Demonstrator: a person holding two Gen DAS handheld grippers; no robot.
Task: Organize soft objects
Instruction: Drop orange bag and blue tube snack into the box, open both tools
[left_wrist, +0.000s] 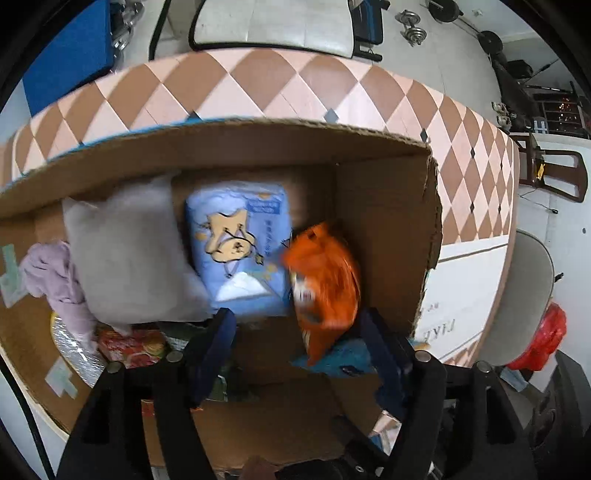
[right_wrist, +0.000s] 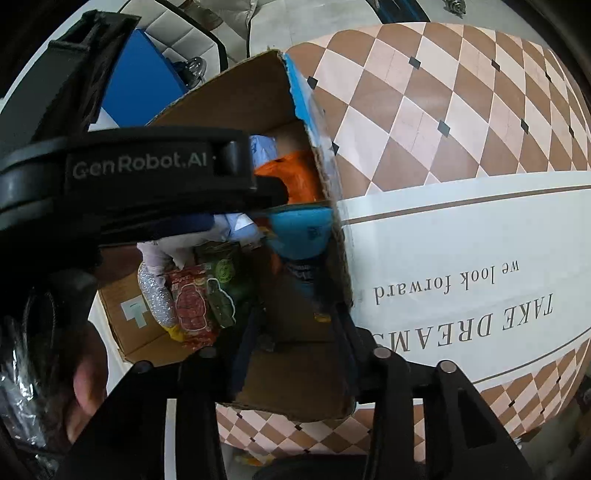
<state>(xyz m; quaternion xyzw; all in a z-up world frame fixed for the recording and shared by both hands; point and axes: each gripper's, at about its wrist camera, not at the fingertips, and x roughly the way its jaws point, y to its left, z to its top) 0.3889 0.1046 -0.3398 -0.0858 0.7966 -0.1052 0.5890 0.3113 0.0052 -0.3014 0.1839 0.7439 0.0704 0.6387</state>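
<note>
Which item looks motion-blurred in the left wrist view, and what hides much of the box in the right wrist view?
Left wrist view: the orange bag is smeared by motion; the blue pack is sharper. Right wrist view: the left gripper hides much of the cardboard box; fisheye bends the tablecloth.

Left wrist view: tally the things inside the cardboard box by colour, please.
Grey: 1, pillow
Light blue: 1, pack
Orange: 1, bag
Lilac: 1, cloth
Red: 1, packet
Teal: 1, item
Silver: 1, pouch
Total: 7; dark items near the gripper are unclear.
</note>
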